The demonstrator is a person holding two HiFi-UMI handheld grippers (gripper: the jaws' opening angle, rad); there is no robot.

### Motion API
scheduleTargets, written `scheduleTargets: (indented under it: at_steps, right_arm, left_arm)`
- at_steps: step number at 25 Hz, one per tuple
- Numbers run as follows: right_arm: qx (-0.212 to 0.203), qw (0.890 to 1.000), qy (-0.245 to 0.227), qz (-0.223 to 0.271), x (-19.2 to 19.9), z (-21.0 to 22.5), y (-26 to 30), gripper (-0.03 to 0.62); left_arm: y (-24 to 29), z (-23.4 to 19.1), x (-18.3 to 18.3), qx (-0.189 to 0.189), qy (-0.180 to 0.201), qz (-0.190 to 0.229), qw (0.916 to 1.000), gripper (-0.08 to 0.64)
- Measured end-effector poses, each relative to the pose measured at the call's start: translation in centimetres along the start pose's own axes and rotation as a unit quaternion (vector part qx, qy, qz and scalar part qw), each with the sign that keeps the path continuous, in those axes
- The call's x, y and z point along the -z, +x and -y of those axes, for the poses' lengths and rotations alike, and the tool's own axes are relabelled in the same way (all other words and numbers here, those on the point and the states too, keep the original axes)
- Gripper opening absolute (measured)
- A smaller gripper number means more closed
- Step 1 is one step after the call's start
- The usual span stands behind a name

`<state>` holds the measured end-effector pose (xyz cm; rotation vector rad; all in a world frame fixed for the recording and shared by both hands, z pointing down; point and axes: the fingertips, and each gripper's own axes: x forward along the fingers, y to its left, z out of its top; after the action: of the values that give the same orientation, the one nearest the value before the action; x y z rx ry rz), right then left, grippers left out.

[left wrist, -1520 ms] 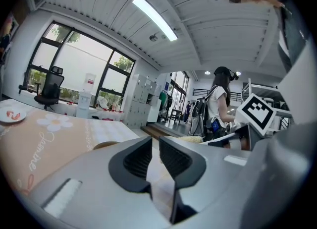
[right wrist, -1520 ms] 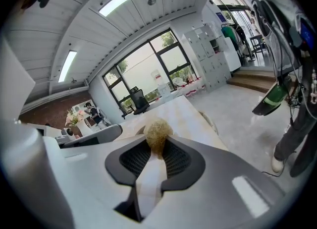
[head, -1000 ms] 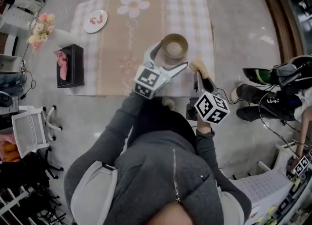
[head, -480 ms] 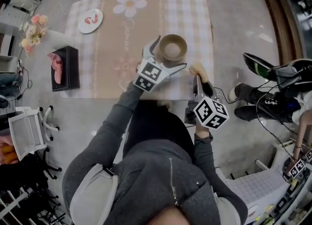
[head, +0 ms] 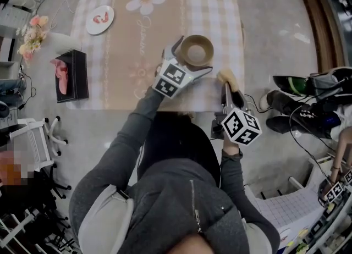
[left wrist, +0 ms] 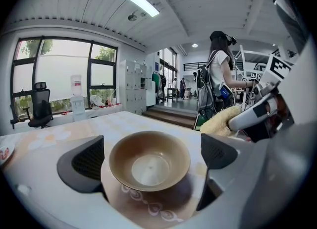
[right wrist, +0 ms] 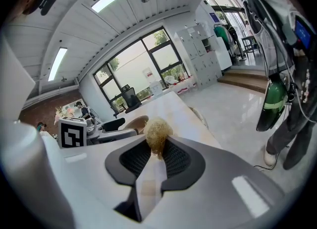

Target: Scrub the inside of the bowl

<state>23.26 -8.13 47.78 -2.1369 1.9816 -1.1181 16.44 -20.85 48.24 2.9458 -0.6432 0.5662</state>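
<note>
A brown bowl (head: 197,49) (left wrist: 149,161) stands upright and empty on the checked tablecloth near the table's front right. My left gripper (head: 194,56) (left wrist: 151,157) is open, one pad (left wrist: 88,161) on each side of the bowl, close to its rim with small gaps. Its jaws have just been opening, with the bowl between them. To the right, my right gripper (head: 226,86) (right wrist: 157,151) is shut on a yellow fluffy scrubber (head: 227,77) (right wrist: 157,133), held by the table's front right corner, apart from the bowl.
The table (head: 132,55) also carries a small white plate (head: 100,19) at the back left, a black tissue box (head: 71,75) and flowers (head: 33,34) at its left edge. Shoes and cables (head: 297,107) lie on the floor to the right. A person (left wrist: 220,74) stands beyond the table.
My left gripper has sunk lower round the bowl and its jaws stand a little wider. The right gripper with the scrubber has hardly moved.
</note>
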Motion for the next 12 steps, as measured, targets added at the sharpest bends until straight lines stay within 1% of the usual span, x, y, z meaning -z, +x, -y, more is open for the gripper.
scheduleTargets:
  at_steps: [5,7,10,12]
  right_arm:
    - [0.004,1.000,0.001,-0.003,0.3,0.0,0.0,0.071]
    - [0.006,1.000,0.002,-0.004,0.4,0.0,0.0,0.071]
    - [0.008,1.000,0.003,-0.006,0.3,0.3,0.4,0.071]
    - [0.008,1.000,0.004,-0.007,0.4,0.4,0.4,0.071]
  left_arm:
    - [0.5,0.0,0.8,0.010,-0.011,-0.012,0.9998,0.598]
    - [0.7,0.0,1.3,0.014,-0.009,-0.022,0.9996,0.598]
    - [1.2,-0.3,1.7,0.010,-0.003,-0.030,0.9995,0.598]
    - [1.5,-0.5,1.9,0.006,-0.006,-0.031,0.9995,0.594]
